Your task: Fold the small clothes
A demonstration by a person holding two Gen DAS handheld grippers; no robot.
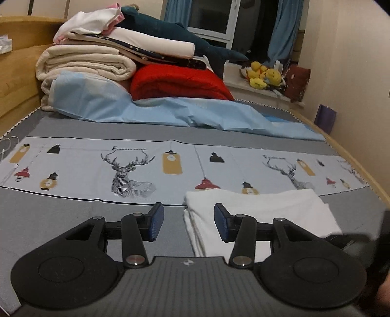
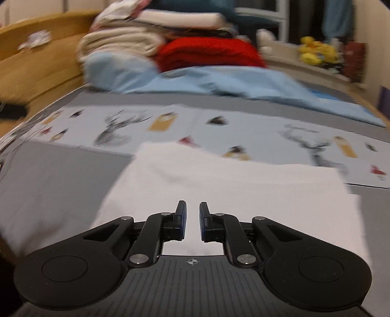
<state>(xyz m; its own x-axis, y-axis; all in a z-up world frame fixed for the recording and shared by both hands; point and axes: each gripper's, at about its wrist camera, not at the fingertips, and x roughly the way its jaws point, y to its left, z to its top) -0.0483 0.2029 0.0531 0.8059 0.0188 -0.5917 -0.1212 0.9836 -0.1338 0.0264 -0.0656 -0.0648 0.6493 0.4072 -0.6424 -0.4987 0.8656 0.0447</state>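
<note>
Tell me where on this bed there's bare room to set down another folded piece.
The grey sheet left of the folded white garment lies bare, as does most of the deer-print strip behind it. The head end is crowded: blue sheet, red blanket, stacked bedding.

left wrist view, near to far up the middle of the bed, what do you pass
left gripper → folded white garment → deer print sheet → light blue cover → red blanket → window

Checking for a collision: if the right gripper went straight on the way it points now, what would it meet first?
Most likely the folded white garment: the right gripper tilts down over it with nothing between. Depth is unclear in this blurred view.
</note>
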